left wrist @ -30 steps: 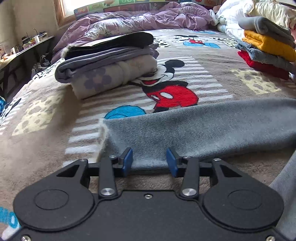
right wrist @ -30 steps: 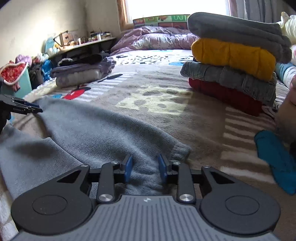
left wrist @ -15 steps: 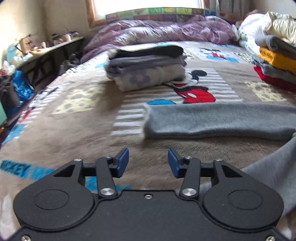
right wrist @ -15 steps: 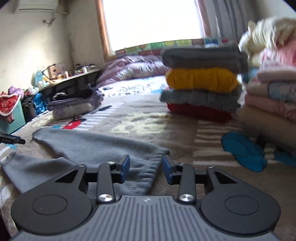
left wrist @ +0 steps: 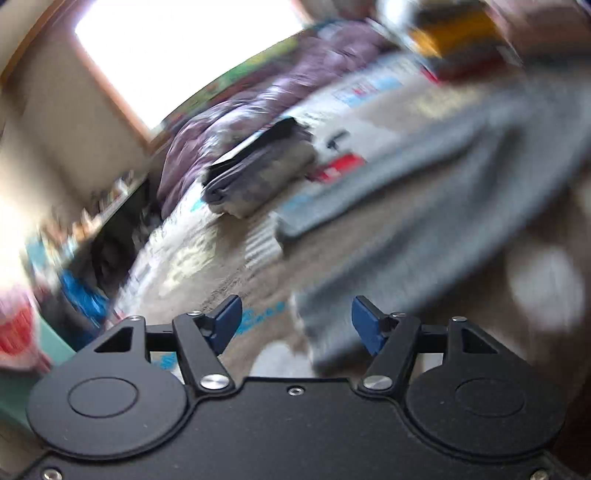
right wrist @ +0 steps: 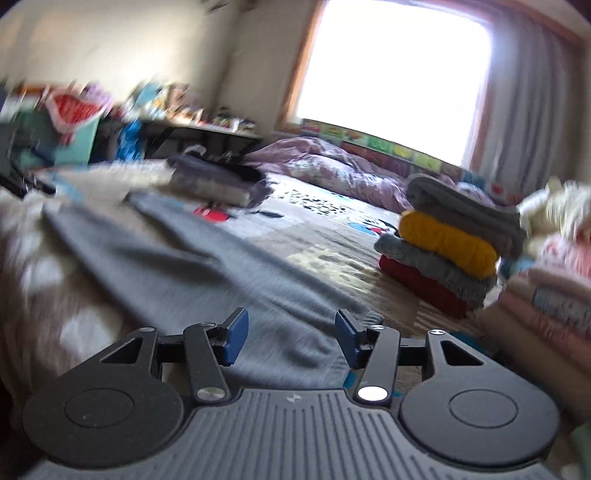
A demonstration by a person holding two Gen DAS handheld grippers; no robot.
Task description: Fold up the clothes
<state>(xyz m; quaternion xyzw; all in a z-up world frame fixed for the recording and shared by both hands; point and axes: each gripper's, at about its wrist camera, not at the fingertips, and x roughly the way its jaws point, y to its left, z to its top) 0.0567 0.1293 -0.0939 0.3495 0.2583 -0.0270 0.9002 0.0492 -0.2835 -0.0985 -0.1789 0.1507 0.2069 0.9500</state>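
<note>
One grey sweater (right wrist: 207, 266) lies spread on the bed (right wrist: 332, 258). Two folded stacks: the right one (right wrist: 447, 243) counts four garments, grey, yellow, grey, red; the far-left one (right wrist: 218, 181) blurs, count unclear. One purple duvet (right wrist: 332, 166), one window (right wrist: 391, 74).

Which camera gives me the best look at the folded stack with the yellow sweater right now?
The right wrist view. There the folded stack sits fairly sharp at right on the bed, its grey, yellow, grey and red layers all distinct. The left wrist view catches it only as a smeared yellow patch in the top corner, cut off by the frame.
</note>
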